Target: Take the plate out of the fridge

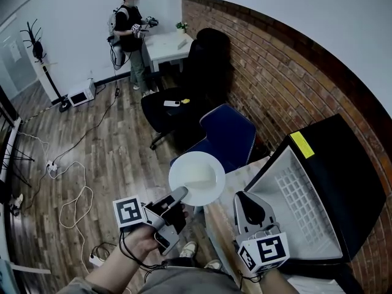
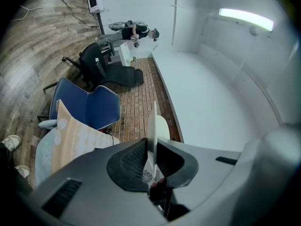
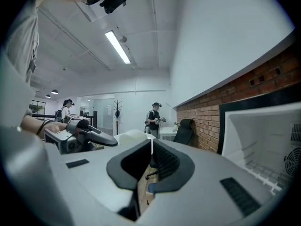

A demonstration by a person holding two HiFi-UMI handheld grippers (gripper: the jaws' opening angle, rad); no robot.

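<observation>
A round white plate (image 1: 197,177) hangs in the air over the floor, just left of the table corner. My left gripper (image 1: 180,196) is shut on its near rim. In the left gripper view the plate (image 2: 153,124) stands edge-on between the pads of that gripper (image 2: 151,150). My right gripper (image 1: 245,199) hovers to the plate's right, in front of the open black mini fridge (image 1: 343,164); its jaws are shut with nothing between them (image 3: 151,155). The right gripper view shows the plate (image 3: 126,138) and the left gripper (image 3: 87,133) to its left, and the fridge's white inside (image 3: 263,140) at right.
The fridge stands on a light wood-pattern table (image 1: 246,175) by the brick wall (image 1: 275,72). A blue chair (image 1: 229,133) and a black office chair (image 1: 184,100) stand beyond the plate. Cables (image 1: 67,185) lie on the wooden floor. A person (image 1: 130,29) stands far back by a white desk.
</observation>
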